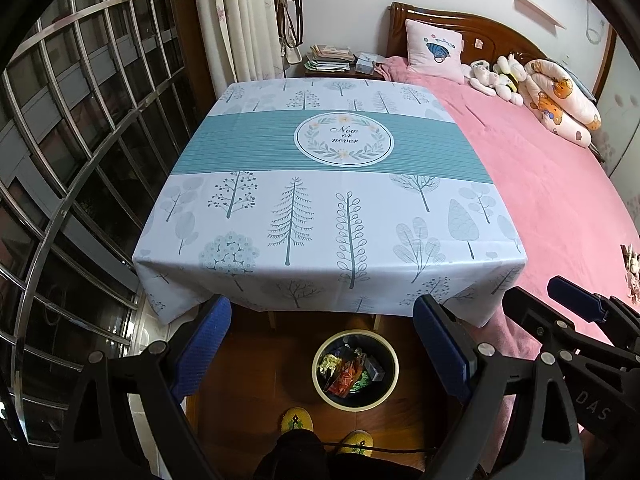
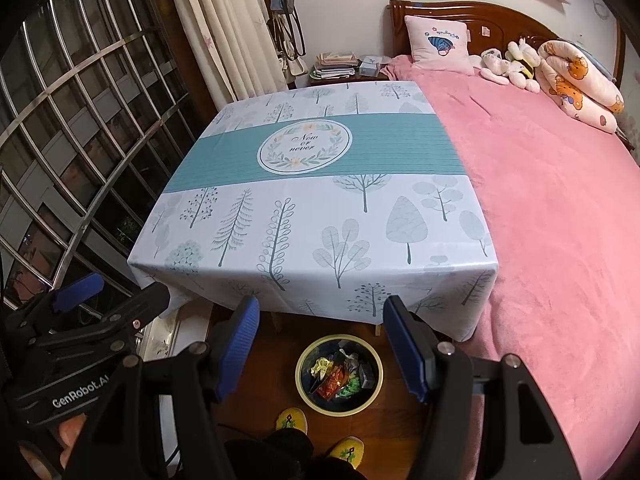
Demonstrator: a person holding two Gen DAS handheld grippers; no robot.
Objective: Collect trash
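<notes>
While both grippers hang with jaws apart and nothing between them, left gripper [image 1: 322,350] and right gripper [image 2: 320,350] point down at a round bin [image 1: 394,376] on the wooden floor, holding crumpled wrappers [image 1: 345,374], just before a cloth-covered table [image 1: 320,200].

The tablecloth [image 1: 320,208] looks like smooth, faintly glossy printed sheeting, hanging in stiff creases at its corners. Beside it the pink bedspread [image 2: 560,200] is soft, matt, fleecy cloth, and the headboard [image 1: 500,32] is dark wood with a glossy varnish. The floor [image 1: 256,364] is reddish wood, polished enough to shine. The bin [image 1: 355,372] has a smooth cream plastic rim, and the wrappers [image 2: 334,380] inside it are crinkled, shiny foil or film (which of the two is hard to tell). The window bars [image 1: 80,128] are bright, polished metal. Each gripper's fingers [image 1: 440,344] are matt black plastic faced with ribbed blue pads [image 2: 236,356], rubbery in look.
</notes>
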